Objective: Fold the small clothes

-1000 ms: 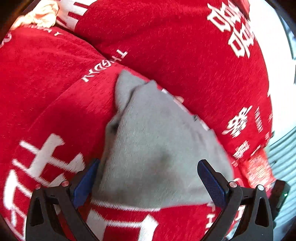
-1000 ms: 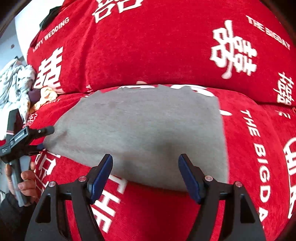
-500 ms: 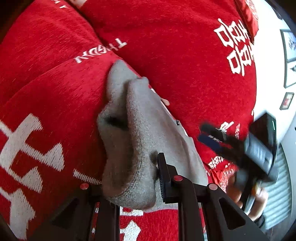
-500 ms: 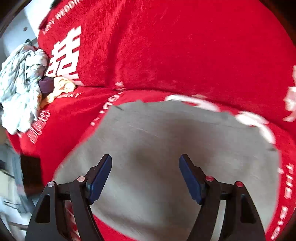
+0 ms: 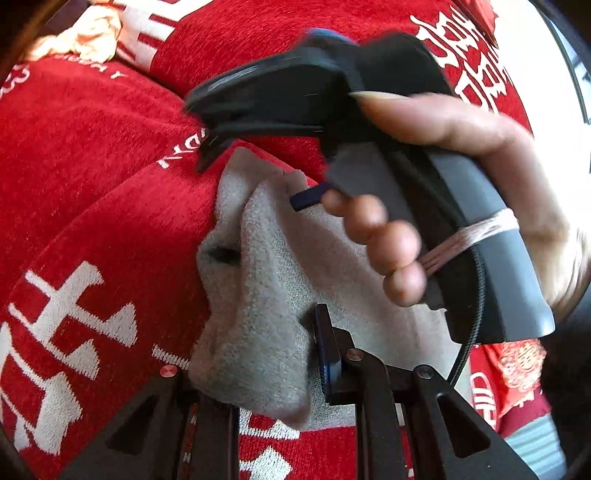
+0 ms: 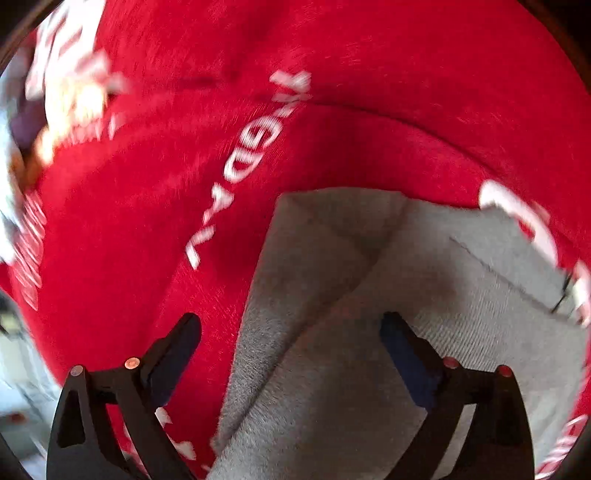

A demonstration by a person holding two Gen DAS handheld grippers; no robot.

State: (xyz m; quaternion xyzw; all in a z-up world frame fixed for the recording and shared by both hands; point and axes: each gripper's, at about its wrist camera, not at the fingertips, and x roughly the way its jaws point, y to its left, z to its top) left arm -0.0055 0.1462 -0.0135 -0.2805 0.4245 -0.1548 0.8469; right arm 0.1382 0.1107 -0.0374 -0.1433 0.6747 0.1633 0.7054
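Note:
A small grey knitted garment [image 5: 258,302] lies on a red sofa cover [image 5: 92,192] with white lettering. My left gripper [image 5: 258,369] is shut on a bunched fold at the garment's near edge. In the left wrist view a hand [image 5: 424,184] holds my right gripper's black body above the garment's far end, pointing down at it. In the right wrist view my right gripper [image 6: 291,347] hangs over the garment's [image 6: 369,332] folded left edge with its jaws opening wide; the cloth lies under them, not pinched.
A red back cushion [image 5: 295,22] with white characters rises behind the seat. A cream cloth bundle [image 5: 85,37] sits at the upper left where seat meets cushion. More clothes blur at the left edge of the right wrist view.
My left gripper shut on the garment's near fold and bunched it up. My right gripper swept across the garment to its other end, tipped downward and spread its jaws wider.

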